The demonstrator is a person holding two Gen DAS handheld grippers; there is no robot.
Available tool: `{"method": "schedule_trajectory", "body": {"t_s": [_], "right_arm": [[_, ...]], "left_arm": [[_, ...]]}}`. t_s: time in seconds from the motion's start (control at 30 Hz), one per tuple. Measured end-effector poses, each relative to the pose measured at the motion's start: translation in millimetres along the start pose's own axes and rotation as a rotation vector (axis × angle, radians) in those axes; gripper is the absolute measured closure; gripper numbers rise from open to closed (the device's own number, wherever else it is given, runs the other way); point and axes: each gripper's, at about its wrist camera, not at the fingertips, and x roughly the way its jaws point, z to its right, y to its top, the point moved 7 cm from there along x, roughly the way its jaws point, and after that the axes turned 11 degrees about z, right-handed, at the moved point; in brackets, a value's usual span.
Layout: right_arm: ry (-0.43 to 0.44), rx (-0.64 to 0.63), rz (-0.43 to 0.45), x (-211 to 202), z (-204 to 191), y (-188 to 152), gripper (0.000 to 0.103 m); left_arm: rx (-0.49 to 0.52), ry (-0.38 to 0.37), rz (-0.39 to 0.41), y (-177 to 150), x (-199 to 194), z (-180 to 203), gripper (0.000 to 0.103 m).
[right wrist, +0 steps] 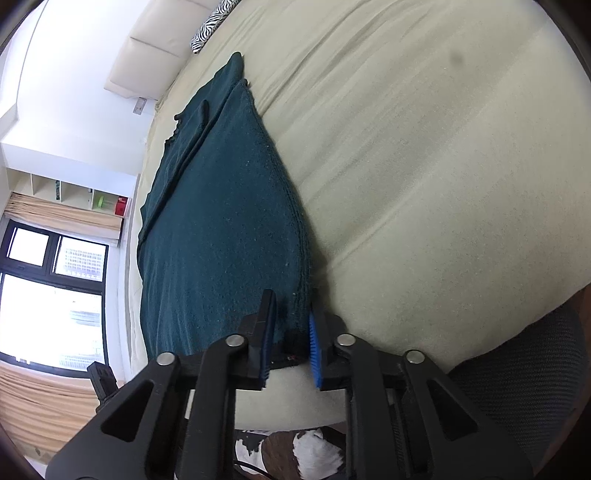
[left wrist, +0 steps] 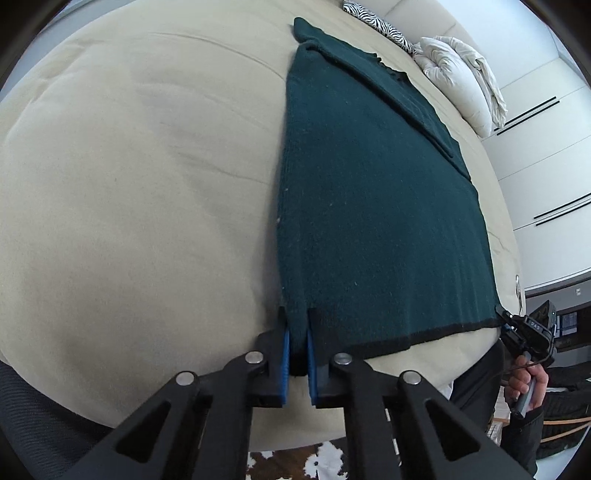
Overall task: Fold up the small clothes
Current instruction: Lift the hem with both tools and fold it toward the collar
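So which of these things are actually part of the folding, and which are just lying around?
Part of the job:
- dark green garment
- left hand-held gripper, shut on its near hem corner
- right hand-held gripper, shut on the other near corner

Just lying about:
- white pillow
- zebra-print cushion
- beige bed underneath

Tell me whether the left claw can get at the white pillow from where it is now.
Probably not. The left claw is shut on the green garment's near corner, and the white pillow lies far across the bed.

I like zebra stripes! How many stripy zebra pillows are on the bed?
1. The zebra pillow lies at the bed's far end, beside a white pillow. Others may be hidden.
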Motion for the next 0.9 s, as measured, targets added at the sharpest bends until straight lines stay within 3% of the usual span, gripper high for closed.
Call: {"method": "schedule_trajectory", "body": {"t_s": [0.2, 0.5, 0.7, 0.9], "right_arm": [[0.002, -0.033, 0.006, -7, -7, -1, 0.096], [0.08, -0.065, 0.023, -21, -43, 7, 0.097], [0.18, -0.082, 0.052, -25, -86, 30, 0.097], [0.227, -0.095, 0.091, -17, -120, 68, 0.097]], "left_arm": [[-0.068, -0.046, 0.043, 2, -12, -3, 0.097], [-0.184, -0.251, 0.152, 32, -51, 6, 0.097], [-0.269, -0.376, 0.205, 64, -61, 16, 0.097], [-0.333, -0.461, 0.259, 101, -61, 21, 0.097]]}}
